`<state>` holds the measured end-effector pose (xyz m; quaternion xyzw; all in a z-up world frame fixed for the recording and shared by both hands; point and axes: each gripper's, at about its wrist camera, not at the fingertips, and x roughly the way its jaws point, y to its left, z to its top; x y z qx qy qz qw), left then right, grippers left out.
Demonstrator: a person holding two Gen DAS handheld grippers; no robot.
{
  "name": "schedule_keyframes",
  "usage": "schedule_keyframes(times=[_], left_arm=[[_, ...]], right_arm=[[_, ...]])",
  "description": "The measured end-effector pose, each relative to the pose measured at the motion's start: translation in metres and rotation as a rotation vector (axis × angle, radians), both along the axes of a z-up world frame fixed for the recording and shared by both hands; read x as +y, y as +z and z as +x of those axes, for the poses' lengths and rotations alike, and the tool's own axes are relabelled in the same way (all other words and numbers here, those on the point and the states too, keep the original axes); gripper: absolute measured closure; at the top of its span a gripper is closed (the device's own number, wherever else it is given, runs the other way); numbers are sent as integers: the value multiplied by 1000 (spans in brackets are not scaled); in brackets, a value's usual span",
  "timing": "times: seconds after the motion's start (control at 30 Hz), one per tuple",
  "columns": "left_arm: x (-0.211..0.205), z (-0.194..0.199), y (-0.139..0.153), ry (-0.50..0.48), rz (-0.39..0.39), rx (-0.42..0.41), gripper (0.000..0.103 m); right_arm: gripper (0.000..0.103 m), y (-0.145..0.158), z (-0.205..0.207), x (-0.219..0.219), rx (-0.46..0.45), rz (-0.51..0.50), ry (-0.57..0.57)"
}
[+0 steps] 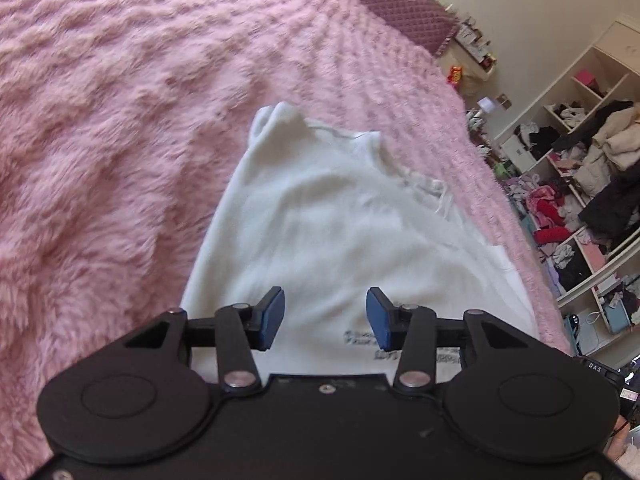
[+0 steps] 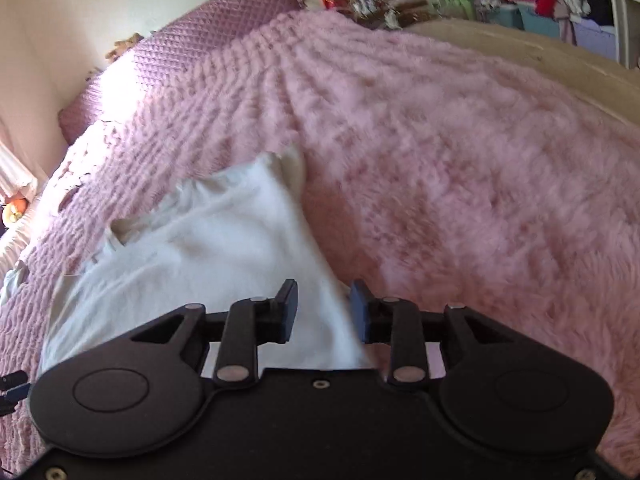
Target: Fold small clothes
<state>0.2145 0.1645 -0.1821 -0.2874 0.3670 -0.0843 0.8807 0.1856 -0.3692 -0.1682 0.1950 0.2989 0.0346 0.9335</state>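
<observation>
A small white garment [image 1: 320, 224] with dark printed lettering lies spread on a fluffy pink blanket [image 1: 100, 140]. My left gripper [image 1: 325, 318] is open, its blue pads hovering over the garment's near end, close to the lettering. In the right wrist view the same white garment [image 2: 208, 240] lies at the left centre on the pink blanket [image 2: 460, 184]. My right gripper [image 2: 324, 310] is open over the garment's near right edge, with cloth showing between the jaws. Neither gripper holds anything.
A quilted purple headboard cushion [image 2: 200, 48] runs along the far side of the bed. Open white shelves [image 1: 580, 184] stuffed with clothes stand to the right of the bed. A cluttered nightstand [image 1: 468, 64] sits by the headboard.
</observation>
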Motion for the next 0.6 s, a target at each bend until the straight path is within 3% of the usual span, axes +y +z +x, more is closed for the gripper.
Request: schedule_keyframes(times=[0.13,0.23,0.33,0.5,0.6], left_arm=[[-42,42,8,-108,2,-22,56],[-75,72,-2,-181,-13,-8,56],[-96,94,-15,-205,32,31,56],[-71,108,-21,-157,56,42,53],[-32,107,-26,-92,37,46,53]], right_arm=[[69,11,27,48,-45,38,161],[67,4,58,92,-47,17,253],[67,-7,83,118,-18,10,299],[67,-12,103,104,-12,-124,227],[69,-14,107,61,9,-104,144]])
